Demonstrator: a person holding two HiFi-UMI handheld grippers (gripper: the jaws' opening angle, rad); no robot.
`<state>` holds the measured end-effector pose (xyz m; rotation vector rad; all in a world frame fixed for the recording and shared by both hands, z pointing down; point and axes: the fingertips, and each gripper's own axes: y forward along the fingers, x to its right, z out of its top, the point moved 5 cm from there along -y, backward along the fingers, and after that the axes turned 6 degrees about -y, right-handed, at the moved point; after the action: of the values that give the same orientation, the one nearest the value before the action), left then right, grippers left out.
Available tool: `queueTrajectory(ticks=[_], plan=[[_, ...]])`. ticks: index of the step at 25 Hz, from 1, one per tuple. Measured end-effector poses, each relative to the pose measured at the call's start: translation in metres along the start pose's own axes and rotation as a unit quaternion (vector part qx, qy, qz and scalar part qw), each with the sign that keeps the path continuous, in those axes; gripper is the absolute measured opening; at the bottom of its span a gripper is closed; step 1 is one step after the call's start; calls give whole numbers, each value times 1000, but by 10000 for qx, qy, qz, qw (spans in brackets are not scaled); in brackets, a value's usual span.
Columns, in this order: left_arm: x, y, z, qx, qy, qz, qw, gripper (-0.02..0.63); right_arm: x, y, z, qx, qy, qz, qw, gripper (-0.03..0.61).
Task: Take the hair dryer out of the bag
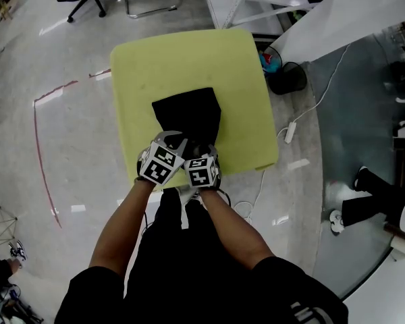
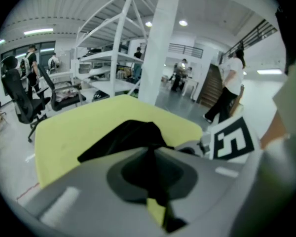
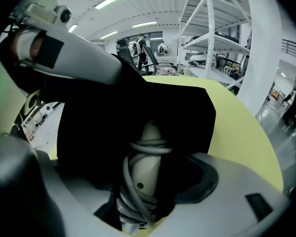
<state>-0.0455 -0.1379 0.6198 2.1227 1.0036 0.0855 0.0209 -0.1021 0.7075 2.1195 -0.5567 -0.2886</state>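
bag (image 1: 189,117) black, lay on yellow tabletop (image 1: 243,73), mouth near front edge. hair dryer (image 3: 145,167), cord (image 3: 126,191) wound round handle, poked from mouth between right gripper (image 3: 148,179) jaws, spread wide, not pressing. left gripper (image 2: 152,154) pinched bag fabric, jaws closed. wide yellow margin left, right, beyond bag.

Your right gripper (image 3: 144,184): jaws wide apart, cord-wrapped hair dryer handle (image 3: 147,154) between them, unclamped. Black bag (image 3: 185,110) directly ahead around it, on yellow pad (image 3: 246,132).
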Motion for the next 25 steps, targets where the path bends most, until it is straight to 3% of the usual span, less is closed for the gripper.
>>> queueTrajectory(ticks=[10, 11, 12, 25], plan=[[-10, 1, -7, -51, -160, 1, 9999, 18, 2, 10, 2, -136, 297, 320, 9990, 273], [-11, 1, -7, -28, -165, 9, 9999, 18, 2, 10, 1, -131, 396, 346, 9985, 268], [-11, 0, -7, -15, -175, 8, 9998, 17, 1, 11, 0, -127, 481, 367, 9981, 212], [-5, -5, -3, 1, -16, 56, 10000, 18, 13, -13, -3, 223, 715, 999, 9922, 199]])
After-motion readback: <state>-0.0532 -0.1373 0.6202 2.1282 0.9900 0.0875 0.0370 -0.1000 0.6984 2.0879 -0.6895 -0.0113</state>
